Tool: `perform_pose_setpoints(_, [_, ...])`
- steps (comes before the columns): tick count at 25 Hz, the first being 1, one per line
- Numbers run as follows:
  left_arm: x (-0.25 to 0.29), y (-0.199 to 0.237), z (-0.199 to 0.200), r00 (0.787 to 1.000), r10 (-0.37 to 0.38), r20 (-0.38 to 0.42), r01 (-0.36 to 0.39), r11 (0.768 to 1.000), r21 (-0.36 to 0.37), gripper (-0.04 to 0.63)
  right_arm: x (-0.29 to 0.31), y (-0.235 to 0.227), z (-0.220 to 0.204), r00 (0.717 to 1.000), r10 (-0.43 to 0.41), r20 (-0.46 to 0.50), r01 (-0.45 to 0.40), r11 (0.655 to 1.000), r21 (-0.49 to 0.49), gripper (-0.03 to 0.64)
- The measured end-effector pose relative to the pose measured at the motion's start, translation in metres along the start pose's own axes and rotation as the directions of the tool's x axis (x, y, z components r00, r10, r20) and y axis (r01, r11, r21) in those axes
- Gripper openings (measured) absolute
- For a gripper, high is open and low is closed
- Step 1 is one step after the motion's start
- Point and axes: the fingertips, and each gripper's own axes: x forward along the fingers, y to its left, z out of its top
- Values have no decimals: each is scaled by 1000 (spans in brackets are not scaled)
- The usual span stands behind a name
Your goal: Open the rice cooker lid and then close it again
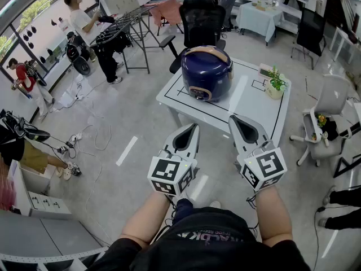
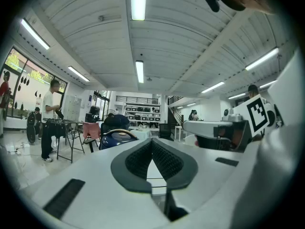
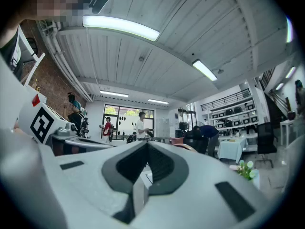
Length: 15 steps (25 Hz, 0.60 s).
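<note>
Nothing legible. Head view, 6 o'clock: shirt print [image 1: 194,235] has pale lettering, upside down and too small to read. The left marker cube [image 1: 171,175] and right marker cube [image 1: 263,169] carry black-and-white square codes, not letters. Any label on the rice cooker [image 1: 206,72] is unreadable.

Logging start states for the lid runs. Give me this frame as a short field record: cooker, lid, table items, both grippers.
rice cooker: dark blue, on the white table, toward its left side
lid: closed, tan handle lying across the top
other item: small potted plant near the table's right edge
left gripper: jaws together, empty, held level
right gripper: jaws together, empty, held level
contact with cooker: none, both grippers on the near side of it, apart from it
</note>
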Motion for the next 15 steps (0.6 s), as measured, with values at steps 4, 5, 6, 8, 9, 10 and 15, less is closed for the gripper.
perform_pose_setpoints(4, [-2,3,0,1000,0,2,0,1000,-6,3,2,2,0,1000,-1,1,1,1000,0,0])
perform_pose_setpoints(5, [-2,4,0,1000,0,2,0,1000,-8,3,2,3,0,1000,-1,0,1,1000,0,0])
perform_pose_setpoints(6, [-3,4,1,1000,0,1,0,1000,-8,3,2,3,1,1000,-1,-1,1,1000,0,0])
perform_pose_setpoints(8, [-4,5,1,1000,2,2,-2,1000,-8,3,3,4,1,1000,0,-1,0,1000,-1,0])
perform_pose_setpoints(9, [-4,5,1,1000,2,2,-2,1000,-7,3,3,4,1,1000,0,-1,0,1000,-2,0])
perform_pose_setpoints(10, [-4,6,1,1000,3,3,-3,1000,-7,3,3,5,1,1000,0,0,0,1000,-2,0])
perform_pose_setpoints(15, [-7,10,2,1000,16,10,-16,1000,0,3,3,7,1,1000,9,9,-9,1000,21,2])
